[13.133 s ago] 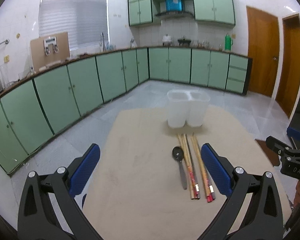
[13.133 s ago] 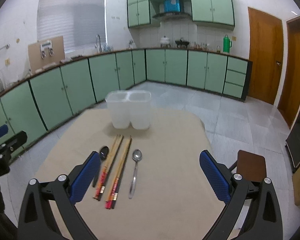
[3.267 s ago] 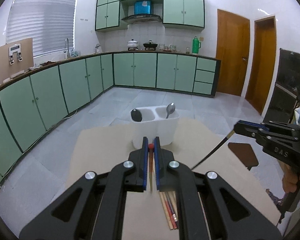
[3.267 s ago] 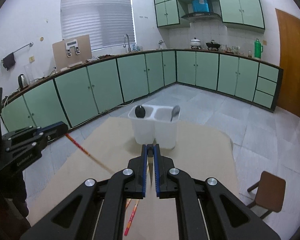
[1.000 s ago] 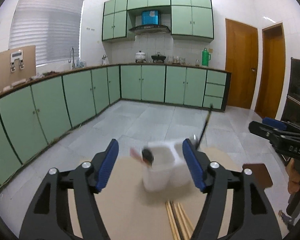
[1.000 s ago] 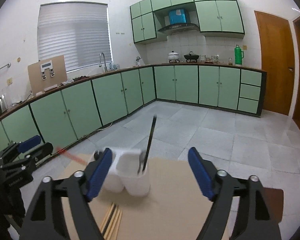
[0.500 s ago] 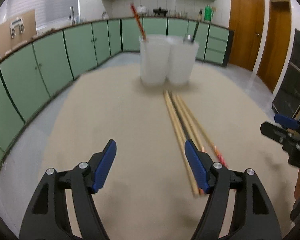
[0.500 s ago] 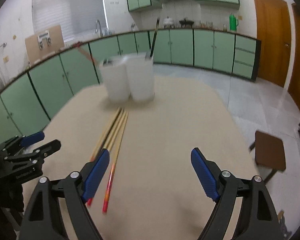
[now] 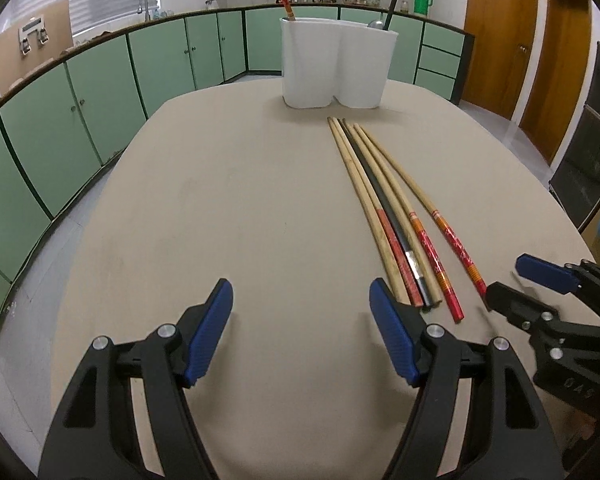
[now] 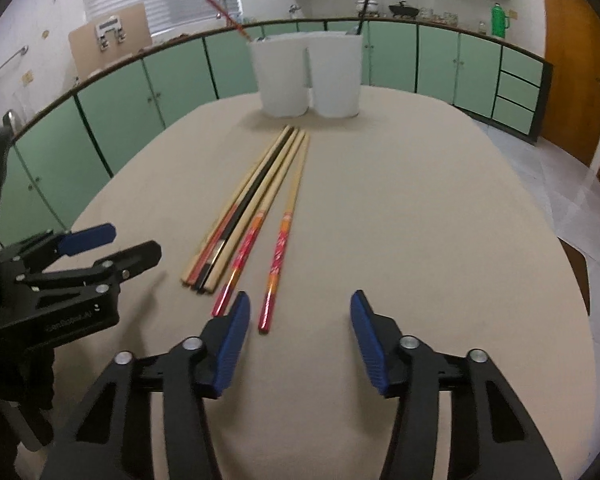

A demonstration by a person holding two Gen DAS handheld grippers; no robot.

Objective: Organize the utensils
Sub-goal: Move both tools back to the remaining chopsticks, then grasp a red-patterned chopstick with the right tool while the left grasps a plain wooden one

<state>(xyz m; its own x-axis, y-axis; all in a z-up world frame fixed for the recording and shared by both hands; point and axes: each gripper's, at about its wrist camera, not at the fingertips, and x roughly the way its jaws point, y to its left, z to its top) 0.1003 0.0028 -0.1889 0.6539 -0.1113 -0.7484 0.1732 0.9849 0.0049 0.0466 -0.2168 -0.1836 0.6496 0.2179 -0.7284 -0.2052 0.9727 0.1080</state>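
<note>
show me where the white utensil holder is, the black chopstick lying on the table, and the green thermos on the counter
white utensil holder [image 9: 312, 68], left wrist view, front wall of its left cup.
black chopstick [image 9: 374, 188], left wrist view, mid-shaft.
green thermos [image 10: 499, 21], right wrist view, its body.

We find very little that reads. On the black body of the right claw [image 9: 540, 292], seen from the left wrist, pale raised characters stand upside down and look like "DAS". On the black body of the left claw [image 10: 112, 246], seen from the right wrist, a line of pale lettering is too blurred for us to make out.
</note>
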